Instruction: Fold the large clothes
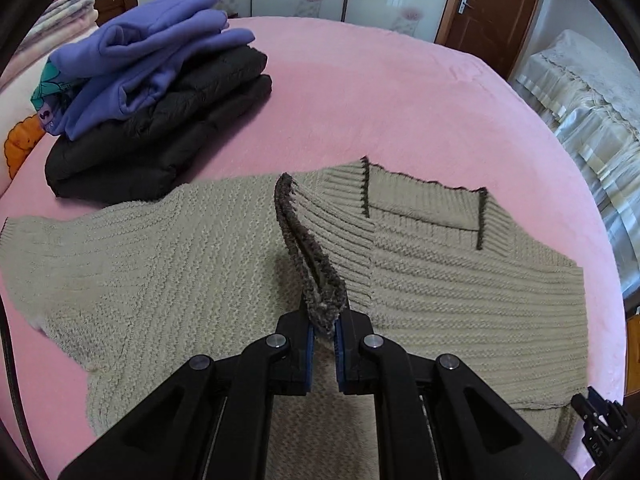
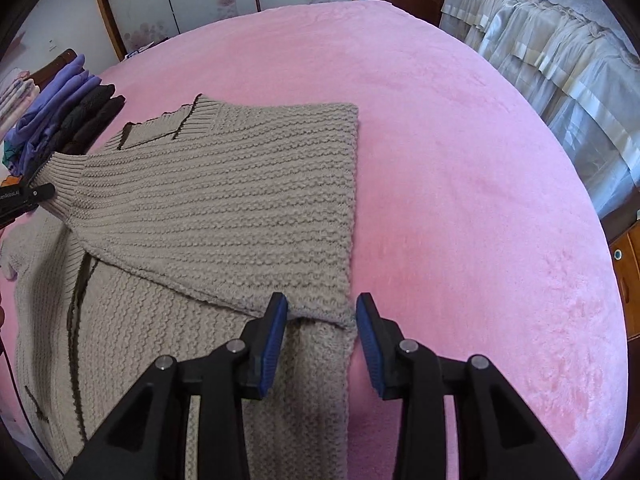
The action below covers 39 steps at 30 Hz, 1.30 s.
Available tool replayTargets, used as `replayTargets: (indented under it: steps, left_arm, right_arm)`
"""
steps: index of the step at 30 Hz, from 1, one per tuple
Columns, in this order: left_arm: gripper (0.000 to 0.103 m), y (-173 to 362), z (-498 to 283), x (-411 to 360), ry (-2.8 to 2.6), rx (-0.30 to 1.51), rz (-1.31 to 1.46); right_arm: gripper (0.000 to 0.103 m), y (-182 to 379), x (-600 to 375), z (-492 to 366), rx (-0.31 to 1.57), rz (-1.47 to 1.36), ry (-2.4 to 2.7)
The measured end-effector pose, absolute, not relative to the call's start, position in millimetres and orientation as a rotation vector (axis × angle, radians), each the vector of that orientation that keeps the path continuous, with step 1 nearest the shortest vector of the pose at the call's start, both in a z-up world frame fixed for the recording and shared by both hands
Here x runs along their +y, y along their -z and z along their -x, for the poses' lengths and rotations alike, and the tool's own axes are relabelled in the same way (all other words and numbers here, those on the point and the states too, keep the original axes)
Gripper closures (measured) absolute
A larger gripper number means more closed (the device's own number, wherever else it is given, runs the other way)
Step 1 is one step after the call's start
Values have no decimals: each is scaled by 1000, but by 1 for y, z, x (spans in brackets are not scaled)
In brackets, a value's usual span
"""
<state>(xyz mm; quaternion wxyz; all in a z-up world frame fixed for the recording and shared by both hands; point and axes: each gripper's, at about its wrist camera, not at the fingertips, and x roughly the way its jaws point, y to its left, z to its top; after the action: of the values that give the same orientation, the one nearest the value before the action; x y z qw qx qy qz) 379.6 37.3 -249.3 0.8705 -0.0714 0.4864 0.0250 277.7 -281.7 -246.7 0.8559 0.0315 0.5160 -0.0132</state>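
Sweater (image 1: 440,280) lies on the pink bed (image 1: 360,100); at 6 o'clock our left gripper (image 1: 323,326) pinches its dark-edged cuff (image 1: 316,276). Our right gripper (image 2: 322,316) fingers stand spread over its folded edge.

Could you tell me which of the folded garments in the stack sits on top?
The purple sweatshirt; it rests above the folded black quilted jacket, which lies directly on the pink blanket.

A big bed with a soft pink blanket (image 2: 460,160) holds the clothes. A tan knit sweater (image 2: 224,208) lies on it. A pile of folded clothes (image 1: 156,92) sits near it.
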Motion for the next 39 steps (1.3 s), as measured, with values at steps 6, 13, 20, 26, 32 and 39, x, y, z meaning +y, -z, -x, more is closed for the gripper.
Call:
replayTargets:
  steps: [6,13,20,26,32,39]
  left_arm:
    - [97,262,-384,50,-75,1033,151]
    - [79,292,-390,65,-89,1145,149]
    - [49,242,-382,76,-154,1067,117]
    - [49,215,-395,55,-70,1005,52]
    - [51,234,-430,31,-32,1041,76]
    - [69,277,-448,21,-10,1127,33]
  right_arm:
    - [80,255,-293,-275,1086,-106,62]
    - [74,247,-285,-281,1140,-71,88]
    - [73,196,-289,-279,1085,-111,89]
    - [73,178,-284,-328,1051,-69,106]
    - [73,217,-299,-400,1095,-130,134]
    - [73,248,-290,-430,1106,-63,161]
